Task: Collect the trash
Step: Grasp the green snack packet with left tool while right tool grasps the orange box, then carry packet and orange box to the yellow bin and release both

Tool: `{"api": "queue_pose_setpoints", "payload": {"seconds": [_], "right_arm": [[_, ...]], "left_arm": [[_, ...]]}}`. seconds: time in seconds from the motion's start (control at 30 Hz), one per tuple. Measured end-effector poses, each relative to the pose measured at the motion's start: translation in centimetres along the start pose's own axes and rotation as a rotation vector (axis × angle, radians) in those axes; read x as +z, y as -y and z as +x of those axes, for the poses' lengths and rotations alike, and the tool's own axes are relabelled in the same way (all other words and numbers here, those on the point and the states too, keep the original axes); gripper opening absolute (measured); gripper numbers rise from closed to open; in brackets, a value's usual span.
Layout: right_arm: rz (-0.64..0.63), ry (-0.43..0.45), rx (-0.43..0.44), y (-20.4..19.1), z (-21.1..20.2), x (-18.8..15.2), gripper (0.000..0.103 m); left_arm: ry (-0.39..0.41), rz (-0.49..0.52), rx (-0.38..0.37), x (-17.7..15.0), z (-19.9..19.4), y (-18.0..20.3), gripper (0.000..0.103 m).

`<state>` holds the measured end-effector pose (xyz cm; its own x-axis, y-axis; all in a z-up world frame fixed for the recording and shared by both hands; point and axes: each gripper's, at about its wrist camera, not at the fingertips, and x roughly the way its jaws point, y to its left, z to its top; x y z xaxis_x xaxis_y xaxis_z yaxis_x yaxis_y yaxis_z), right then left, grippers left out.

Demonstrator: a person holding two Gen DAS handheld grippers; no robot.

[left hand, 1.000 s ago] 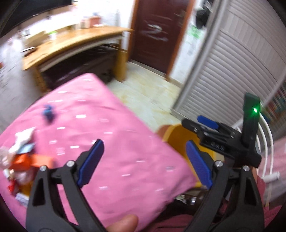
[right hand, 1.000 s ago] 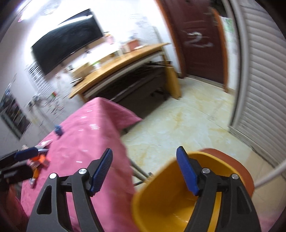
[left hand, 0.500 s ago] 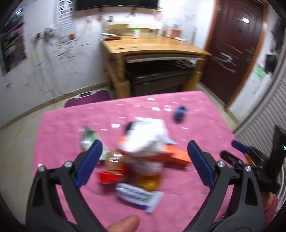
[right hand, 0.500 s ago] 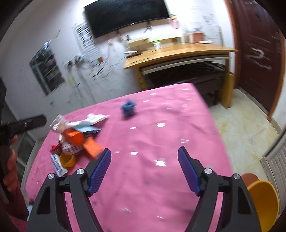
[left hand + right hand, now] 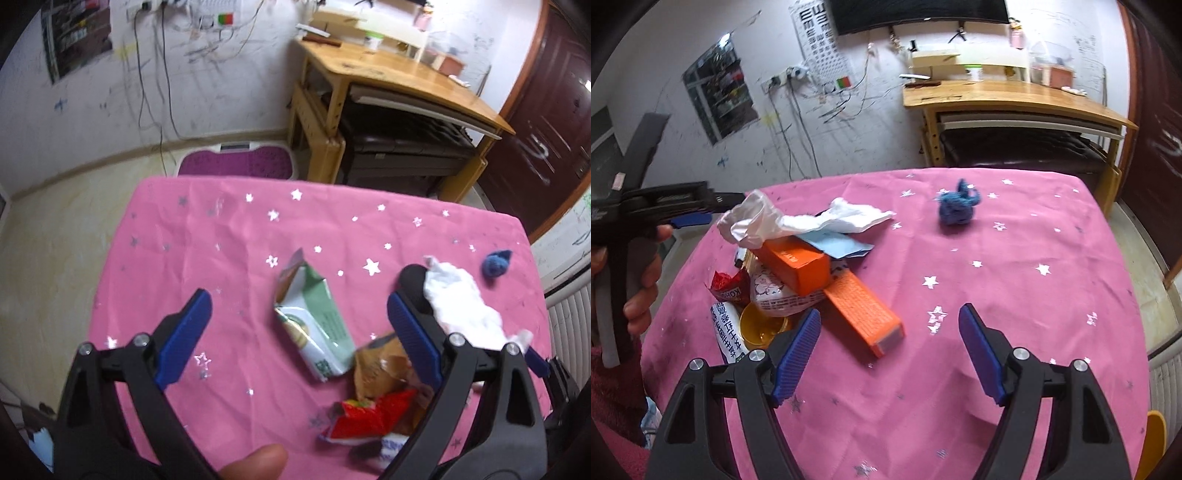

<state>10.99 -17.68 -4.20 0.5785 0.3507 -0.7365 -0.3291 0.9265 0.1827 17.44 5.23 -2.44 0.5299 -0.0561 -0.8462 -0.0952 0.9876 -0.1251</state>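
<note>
Your left gripper [image 5: 295, 321] gapes over a glossy green wrapper [image 5: 314, 325]; only your right gripper [image 5: 886, 347], wide and empty, shows orange cartons [image 5: 864, 310], perhaps cardboard.

Heaped on the pink star-printed tablecloth [image 5: 1015, 295] toward its left side: crumpled white tissue [image 5: 827, 219] on top, draped over a pale blue paper [image 5: 834, 245]. Beneath, 2 orange boxes: 1 [image 5: 794, 264] resting tilted on the heap, the other [image 5: 864, 314] flat on the cloth, pointing toward the near edge. Under the boxes, a white printed packet [image 5: 775, 295]; left of it a red wrapper [image 5: 727, 286], a white tube with dark lettering [image 5: 729, 334], and a small yellow cup [image 5: 761, 326]. Apart from the heap, toward the cloth's far right: a crumpled blue wad [image 5: 956, 208]. On the heap's left flank: a torn green-and-white wrapper [image 5: 314, 321] lying flat, beside a brown crinkled wrapper [image 5: 384, 369].
</note>
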Motion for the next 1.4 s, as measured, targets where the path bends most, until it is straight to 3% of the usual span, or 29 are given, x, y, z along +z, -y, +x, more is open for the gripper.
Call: {"api": "queue_pose_setpoints", "payload": {"seconds": [0.27,0.4,0.57,0.63,0.67,0.7,0.8,0.83,0.97,1.4], "right_arm": [[-0.088,-0.051,-0.026,-2.2,2.2,0.6,0.071],[-0.097,-0.065,-0.031,-2.1,2.9,0.8,0.071],[-0.105,-0.077,-0.030,-1.8,3.6,1.0,0.061],[-0.104,-0.070,-0.037,-1.6,3.6,1.0,0.054],[-0.106,-0.068,-0.042,-1.5,3.6,1.0,0.047],[-0.107,-0.066,-0.047,-1.4,3.6,1.0,0.037],[-0.107,-0.060,-0.049,-1.1,3.4,0.8,0.019],[-0.103,-0.058,-0.045,-1.1,3.2,0.7,0.017],[-0.100,-0.030,-0.054,-0.7,2.3,0.5,0.017],[-0.043,0.068,-0.038,1.3,-2.4,-0.4,0.017]], "left_arm": [[-0.051,-0.037,0.002,-0.4,2.4,-0.5,0.083],[-0.057,-0.035,0.023,-0.4,3.0,-0.3,0.072],[-0.062,-0.029,0.058,-0.6,3.9,0.2,0.064],[-0.052,-0.023,0.082,-0.6,3.8,0.4,0.053],[-0.045,-0.013,0.102,-0.7,3.8,0.7,0.045],[-0.044,-0.007,0.112,-0.7,3.8,0.7,0.043],[-0.040,-0.015,0.115,-0.7,3.6,0.6,0.042],[-0.040,-0.024,0.113,-0.7,3.5,0.5,0.042],[-0.034,-0.046,0.107,-0.7,2.8,-0.1,0.042],[0.100,-0.033,0.105,0.0,-3.6,0.6,0.042]]}}
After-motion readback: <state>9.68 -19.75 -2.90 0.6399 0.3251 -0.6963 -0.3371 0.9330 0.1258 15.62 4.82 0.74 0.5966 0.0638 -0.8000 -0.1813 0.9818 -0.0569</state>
